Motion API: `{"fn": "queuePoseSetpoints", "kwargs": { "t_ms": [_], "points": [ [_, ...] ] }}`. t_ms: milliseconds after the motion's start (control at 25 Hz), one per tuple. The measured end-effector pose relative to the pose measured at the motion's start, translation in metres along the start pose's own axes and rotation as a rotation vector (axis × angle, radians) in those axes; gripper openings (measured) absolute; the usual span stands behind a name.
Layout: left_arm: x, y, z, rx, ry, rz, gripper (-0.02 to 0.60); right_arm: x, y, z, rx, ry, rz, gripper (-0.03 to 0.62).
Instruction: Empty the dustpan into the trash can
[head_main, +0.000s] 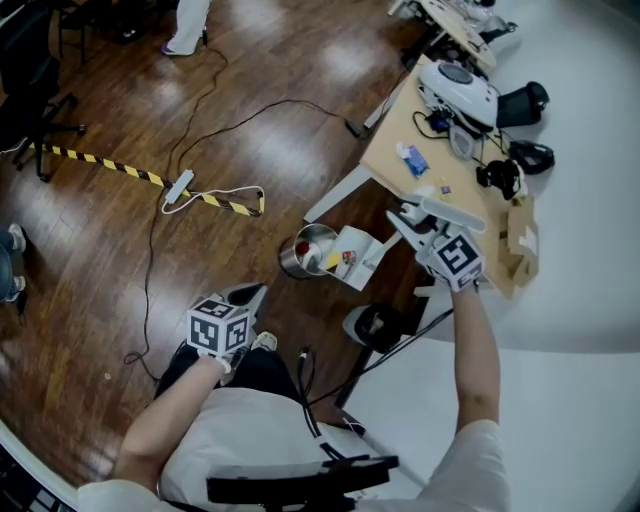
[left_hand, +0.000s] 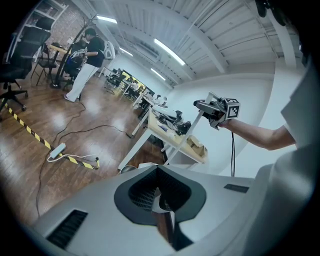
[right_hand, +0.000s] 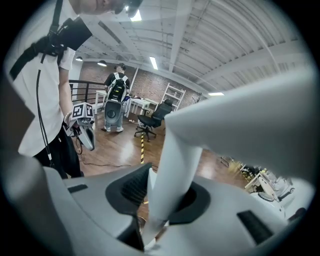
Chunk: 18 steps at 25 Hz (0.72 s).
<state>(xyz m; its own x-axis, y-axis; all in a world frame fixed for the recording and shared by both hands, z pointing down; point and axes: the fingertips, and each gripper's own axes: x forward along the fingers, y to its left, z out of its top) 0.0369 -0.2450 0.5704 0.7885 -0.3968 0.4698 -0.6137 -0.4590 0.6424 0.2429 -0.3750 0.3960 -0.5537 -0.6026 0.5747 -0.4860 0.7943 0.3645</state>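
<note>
A white dustpan (head_main: 350, 257) hangs tilted at the rim of a round metal trash can (head_main: 303, 250) on the wooden floor, with coloured scraps at its mouth. My right gripper (head_main: 404, 223) is shut on the dustpan's white handle (right_hand: 176, 162), which runs up between its jaws in the right gripper view. My left gripper (head_main: 248, 297) hovers low and to the left of the can, shut, with nothing in it. The left gripper view shows its jaws (left_hand: 162, 200) together and the right gripper (left_hand: 214, 107) raised beyond them. The left gripper (right_hand: 83, 129) also shows in the right gripper view.
A wooden table (head_main: 395, 125) with headsets, cables and a cardboard box (head_main: 521, 240) stands right of the can. A power strip (head_main: 179, 186), cables and yellow-black tape (head_main: 108, 164) lie on the floor at left. A black object (head_main: 375, 325) sits by my feet. Another person (left_hand: 86, 56) stands far off.
</note>
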Motion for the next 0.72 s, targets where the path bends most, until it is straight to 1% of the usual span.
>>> {"fn": "queuePoseSetpoints", "kwargs": {
  "t_ms": [520, 720],
  "points": [
    [-0.01, 0.014, 0.005, -0.039, -0.023, 0.002, -0.011, 0.032, 0.019, 0.022, -0.056, 0.028, 0.075, 0.11],
    [-0.019, 0.024, 0.008, -0.051, -0.036, 0.01, -0.011, 0.041, 0.022, 0.026, -0.063, 0.039, 0.088, 0.111]
  ]
}}
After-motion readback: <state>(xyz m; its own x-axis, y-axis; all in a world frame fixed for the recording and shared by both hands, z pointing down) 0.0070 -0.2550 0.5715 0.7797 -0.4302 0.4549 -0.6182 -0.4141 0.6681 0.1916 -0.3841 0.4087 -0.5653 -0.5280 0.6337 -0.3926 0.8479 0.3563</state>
